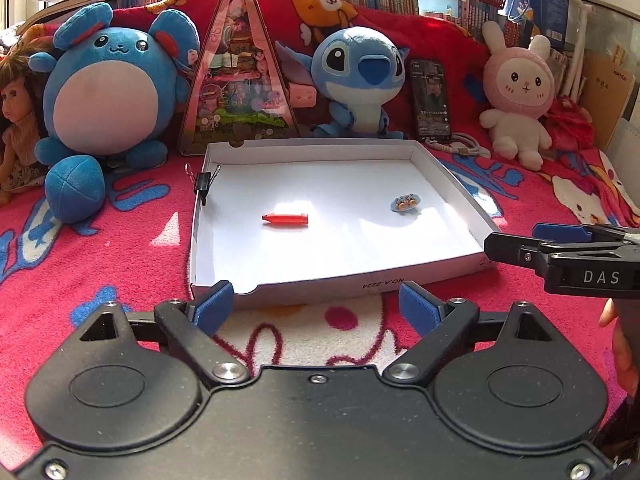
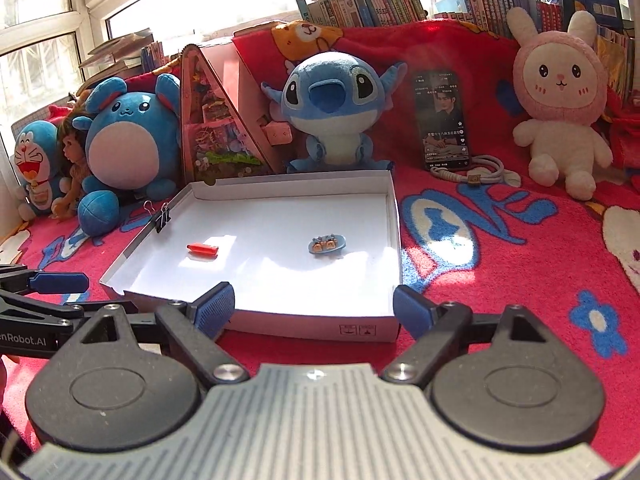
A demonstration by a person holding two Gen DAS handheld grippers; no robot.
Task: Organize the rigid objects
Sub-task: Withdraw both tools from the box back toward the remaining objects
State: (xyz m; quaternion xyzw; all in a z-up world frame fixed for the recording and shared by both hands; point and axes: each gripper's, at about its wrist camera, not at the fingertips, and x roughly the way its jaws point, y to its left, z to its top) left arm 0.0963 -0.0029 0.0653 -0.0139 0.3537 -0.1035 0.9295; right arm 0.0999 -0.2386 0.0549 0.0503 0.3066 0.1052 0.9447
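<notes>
A shallow white cardboard box lid [image 1: 440, 168] [image 2: 394, 216] lies on the red blanket. Inside it rest a small red crayon-shaped piece [image 1: 285, 218] [image 2: 203, 249] and a little blue plate charm with tiny figures [image 1: 405, 201] [image 2: 327, 244]. A black binder clip [image 1: 203, 182] [image 2: 162, 216] grips the lid's left wall. My left gripper [image 1: 316, 307] stands open just before the lid's near wall, nothing between its blue pads. My right gripper [image 2: 314, 307] is likewise open and empty at the near wall; it also shows at the right edge of the left wrist view [image 1: 560, 246].
Plush toys line the back: a round blue mouse [image 1: 108, 92], a blue alien [image 1: 358, 76], a pink rabbit [image 1: 518, 92], and a doll [image 1: 16, 120]. A triangular pink box [image 1: 236, 80], a phone [image 1: 430, 100] and a cable [image 1: 460, 146] stand behind the lid. Books fill the shelf behind.
</notes>
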